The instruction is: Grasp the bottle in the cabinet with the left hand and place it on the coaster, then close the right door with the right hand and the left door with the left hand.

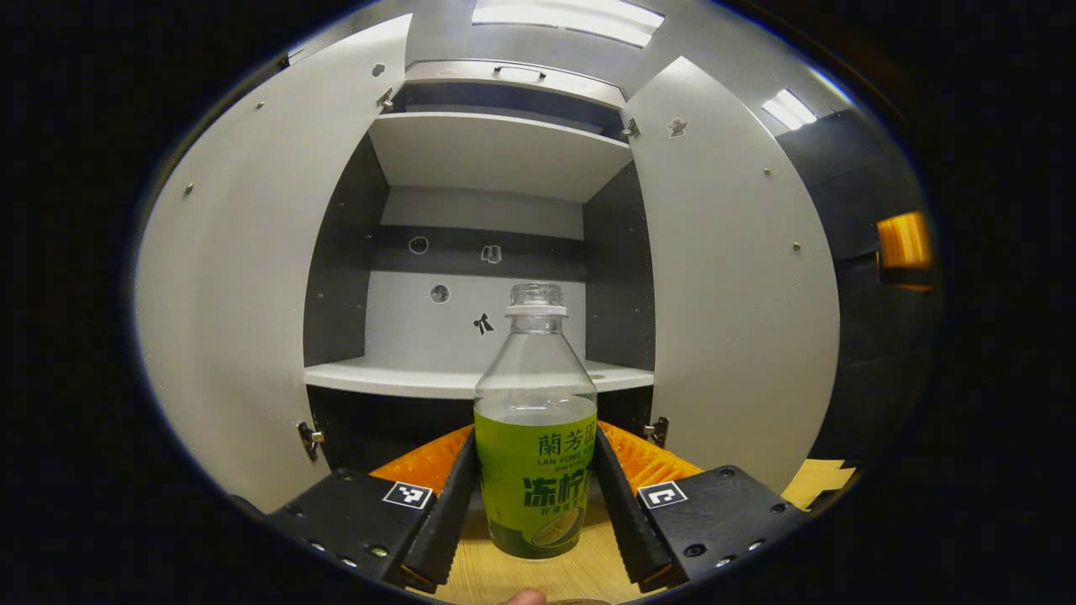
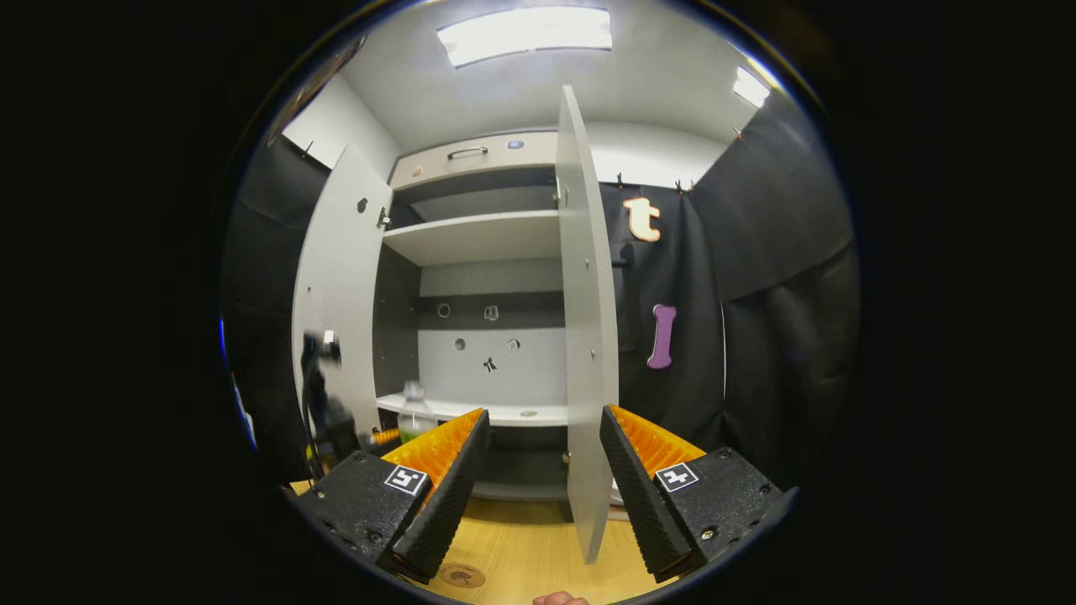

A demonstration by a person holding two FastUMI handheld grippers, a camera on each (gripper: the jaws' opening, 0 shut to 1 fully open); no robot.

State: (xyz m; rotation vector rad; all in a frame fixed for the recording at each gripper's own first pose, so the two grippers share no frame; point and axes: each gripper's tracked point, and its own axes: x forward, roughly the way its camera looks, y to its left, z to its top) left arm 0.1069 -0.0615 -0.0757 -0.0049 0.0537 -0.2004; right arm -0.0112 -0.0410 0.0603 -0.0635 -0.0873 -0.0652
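Bottle (image 1: 535, 437) first: it is out of the cabinet (image 1: 496, 151) now, standing upright in the lower middle of the left gripper view, between the two fingers of the left hand-held gripper (image 1: 535, 496). Both fingers look pressed against its sides, so it seems to be held. I think the bottle is low over the wooden table (image 1: 496, 580), but I cannot tell if it touches the table. The round thing at the bottom of the right gripper view may be the coaster (image 2: 461, 576), so putting the bottle down on it is likely still to do. Both doors are wide open. The left door (image 1: 244, 277) fills the left side of the left gripper view, and the right door (image 1: 740, 277) is on the right side. The right hand-held gripper (image 2: 538, 479) is wide open and holds nothing, with the right door's edge standing in the middle of its view. Closing both doors is still left. The cabinet has white shelves (image 1: 471, 382) and dark side walls. Bright lights (image 2: 525, 29) shine from the ceiling at the top, and black cloth (image 2: 756, 294) hangs on the right.
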